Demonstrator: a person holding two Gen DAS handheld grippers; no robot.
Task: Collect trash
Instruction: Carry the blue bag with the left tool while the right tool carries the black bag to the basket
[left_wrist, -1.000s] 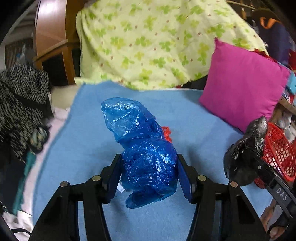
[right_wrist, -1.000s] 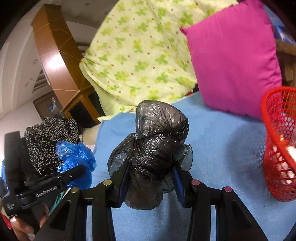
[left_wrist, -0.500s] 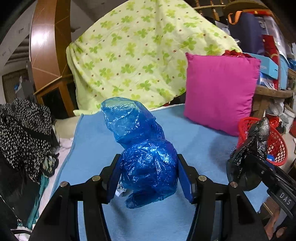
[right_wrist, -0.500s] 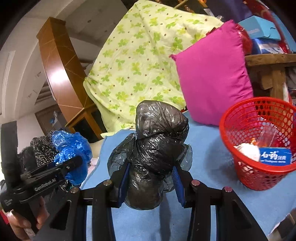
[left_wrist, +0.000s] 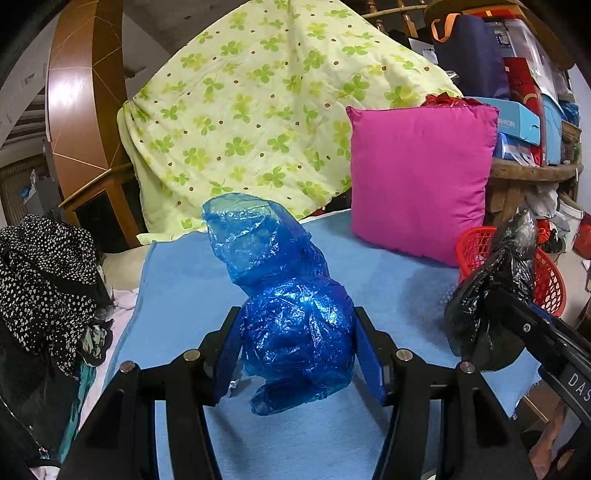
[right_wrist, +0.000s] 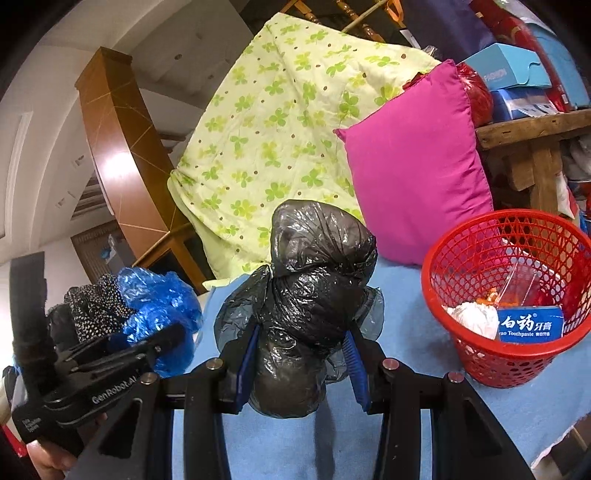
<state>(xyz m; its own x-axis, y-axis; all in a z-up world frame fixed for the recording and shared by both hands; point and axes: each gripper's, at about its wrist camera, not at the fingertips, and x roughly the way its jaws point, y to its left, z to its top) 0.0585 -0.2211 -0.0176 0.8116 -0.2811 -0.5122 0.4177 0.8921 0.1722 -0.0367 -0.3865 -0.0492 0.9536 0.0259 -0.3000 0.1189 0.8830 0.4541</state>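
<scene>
Left gripper (left_wrist: 297, 349) clamped on crumpled blue plastic bag (left_wrist: 291, 317), bag bulging above and below the blue pads, held over light blue blanket (left_wrist: 184, 280). Right gripper (left_wrist: 491, 314) at right edge, seen side-on, gripping black plastic bag (left_wrist: 491, 295). Red mesh basket (left_wrist: 550, 280) behind black bag, partly hidden. Pink cushion (left_wrist: 417, 184) upright on blanket, leaning against green clover-print quilt (left_wrist: 258, 118). Black-and-white spotted cloth (left_wrist: 48, 277) piled at left. Wooden cabinet (left_wrist: 81, 122) behind, upper left. Boxes and bags stacked on wooden shelf (left_wrist: 532, 171) at right
</scene>
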